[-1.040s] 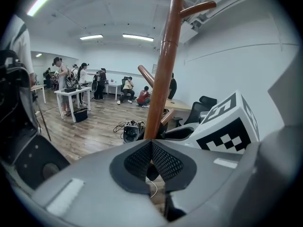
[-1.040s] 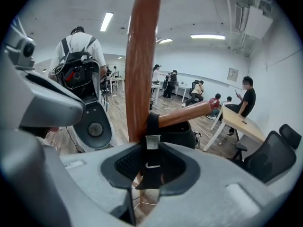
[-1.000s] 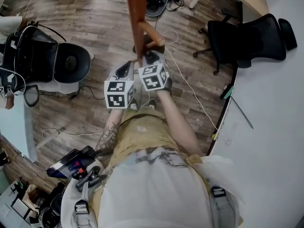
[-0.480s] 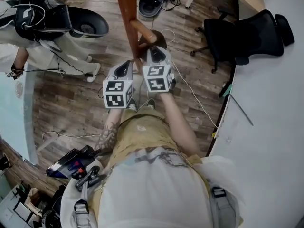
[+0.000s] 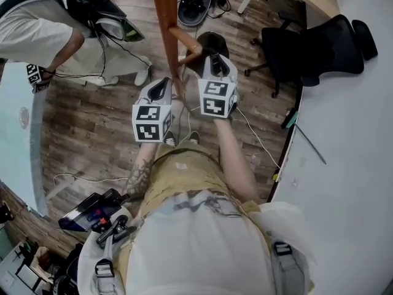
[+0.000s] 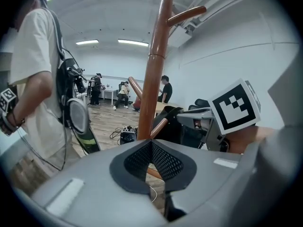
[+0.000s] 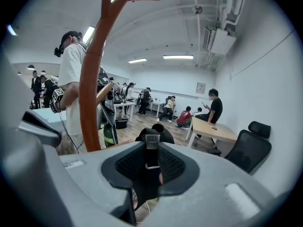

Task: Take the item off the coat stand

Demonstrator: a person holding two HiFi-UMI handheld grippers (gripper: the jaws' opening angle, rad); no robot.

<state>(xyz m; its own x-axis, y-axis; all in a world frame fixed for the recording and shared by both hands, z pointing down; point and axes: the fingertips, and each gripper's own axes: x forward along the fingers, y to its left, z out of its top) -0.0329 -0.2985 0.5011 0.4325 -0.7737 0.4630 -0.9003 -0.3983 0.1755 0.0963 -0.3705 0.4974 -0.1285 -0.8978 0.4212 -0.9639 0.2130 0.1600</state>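
The brown wooden coat stand (image 5: 164, 23) rises just ahead of me, with a peg (image 5: 186, 42) slanting off to the right. A black cap (image 5: 212, 42) hangs just right of that peg. My right gripper (image 5: 212, 61) is shut on the cap's black buckled strap (image 7: 150, 161), and the cap's crown (image 7: 154, 132) shows beyond the jaws. To the left of the pole, my left gripper (image 5: 161, 88) is shut with nothing between its pads (image 6: 142, 156). From the left gripper view the pole (image 6: 154, 79) stands straight ahead, with the cap (image 6: 171, 122) to its right.
A person in a white shirt (image 5: 43, 29) stands at the upper left, close to the stand. A black office chair (image 5: 319, 45) and a white curved desk (image 5: 356, 134) lie to the right. Cables and a device (image 5: 199, 2) sit on the wooden floor beyond the stand.
My right gripper has shifted right and away from the pole, carrying the black cap with it. The person at the upper left has come closer. My left gripper has barely moved.
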